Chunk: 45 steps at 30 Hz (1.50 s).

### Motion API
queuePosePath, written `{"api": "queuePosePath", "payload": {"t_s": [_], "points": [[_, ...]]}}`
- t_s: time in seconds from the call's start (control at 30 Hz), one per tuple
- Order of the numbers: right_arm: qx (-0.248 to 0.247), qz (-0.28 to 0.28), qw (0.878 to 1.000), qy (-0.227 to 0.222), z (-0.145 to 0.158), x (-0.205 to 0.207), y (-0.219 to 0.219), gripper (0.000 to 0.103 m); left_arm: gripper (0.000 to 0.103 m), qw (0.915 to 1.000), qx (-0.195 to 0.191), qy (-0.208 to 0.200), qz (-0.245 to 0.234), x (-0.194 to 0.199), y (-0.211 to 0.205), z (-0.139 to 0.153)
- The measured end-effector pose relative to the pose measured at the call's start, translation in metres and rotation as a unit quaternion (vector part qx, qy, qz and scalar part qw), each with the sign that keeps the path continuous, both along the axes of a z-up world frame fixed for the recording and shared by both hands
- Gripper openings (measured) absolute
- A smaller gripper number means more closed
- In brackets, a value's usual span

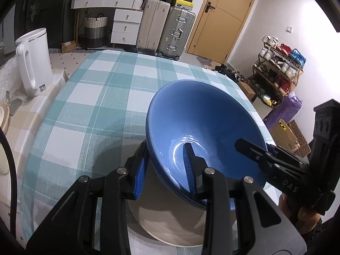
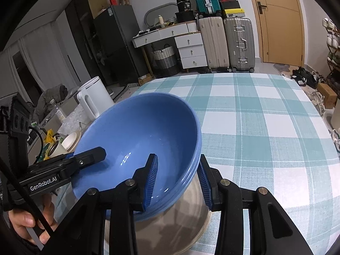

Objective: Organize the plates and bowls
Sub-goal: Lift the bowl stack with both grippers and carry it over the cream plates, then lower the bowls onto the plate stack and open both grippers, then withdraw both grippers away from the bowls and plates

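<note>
Left gripper [image 1: 165,167] grips the rim of the blue bowls [image 1: 204,131] at about 7 o'clock in its own view, one blue-padded finger [image 1: 140,176] outside the wall and the other inside, pads pressed to the ceramic; right gripper [image 2: 178,182] grips the same stack in its own view at 5 o'clock of the rim, one finger inside the bowl, one outside, pads also tight on the wall; in the left view it [image 1: 252,150] reaches in from 3 o'clock, and in the right view the left one [image 2: 89,157] enters from 9 o'clock; several stacked rims show at the stack's lower edge, so it is a nested set, tilted, held between both tools above a cream plate [image 1: 170,223] that lies on the checked cloth [image 1: 95,97] at the near edge of the table; whether the bowls touch the plate cannot be told; a hand [image 2: 27,223] wraps the left tool's grip at 8 o'clock in the right view; a white kettle [image 1: 34,61] stands off the cloth at 10 o'clock in the left view; suitcases [image 1: 165,31] and a door [image 1: 223,17] stand at 12 to 1 o'clock beyond the table; a shoe rack [image 1: 278,68] is at 2 o'clock
</note>
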State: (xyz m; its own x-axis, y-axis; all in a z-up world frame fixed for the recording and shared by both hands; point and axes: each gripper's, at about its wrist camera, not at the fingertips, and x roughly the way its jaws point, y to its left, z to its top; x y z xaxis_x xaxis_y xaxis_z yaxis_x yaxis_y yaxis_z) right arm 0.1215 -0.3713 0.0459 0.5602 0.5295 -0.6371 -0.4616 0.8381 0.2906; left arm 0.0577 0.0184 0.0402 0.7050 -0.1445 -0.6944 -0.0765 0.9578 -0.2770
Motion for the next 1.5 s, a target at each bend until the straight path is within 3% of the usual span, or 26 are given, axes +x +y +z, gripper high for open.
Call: {"api": "queuePosePath", "payload": {"t_s": [0.23,0.37,0.57,0.8,0.9,1.0,1.2,1.5], "points": [[0.001,0.003,1.0,0.005,-0.001,0.0,-0.003,0.039,0.033,0.9999,0.016,0.005,-0.003,0.005,-0.003,-0.001],[0.0,0.008,1.0,0.003,-0.001,0.0,-0.005,0.042,0.049,0.999,0.043,0.011,0.001,0.004,-0.007,-0.001],[-0.003,0.017,1.0,-0.013,0.001,-0.006,-0.011,0.055,0.069,0.9987,0.049,-0.006,-0.012,-0.005,-0.003,0.002],[0.01,0.042,0.998,-0.041,0.004,-0.012,-0.019,0.087,0.089,0.9967,0.069,-0.041,-0.011,-0.026,0.005,0.013],[0.009,0.051,0.996,-0.065,0.008,-0.019,-0.02,0.094,0.102,0.9967,0.065,-0.048,-0.009,-0.034,0.012,0.014],[0.024,0.059,0.995,-0.081,0.009,-0.024,-0.024,0.102,0.102,0.9955,0.072,-0.061,-0.01,-0.045,0.016,0.016],[0.034,0.077,0.989,-0.12,0.009,-0.038,-0.04,0.102,0.102,0.9915,0.089,-0.094,-0.003,-0.064,0.019,0.021],[0.035,0.081,0.987,-0.136,0.0,-0.046,-0.073,0.102,0.102,0.9853,0.087,-0.146,-0.016,-0.085,0.017,0.012]]}}
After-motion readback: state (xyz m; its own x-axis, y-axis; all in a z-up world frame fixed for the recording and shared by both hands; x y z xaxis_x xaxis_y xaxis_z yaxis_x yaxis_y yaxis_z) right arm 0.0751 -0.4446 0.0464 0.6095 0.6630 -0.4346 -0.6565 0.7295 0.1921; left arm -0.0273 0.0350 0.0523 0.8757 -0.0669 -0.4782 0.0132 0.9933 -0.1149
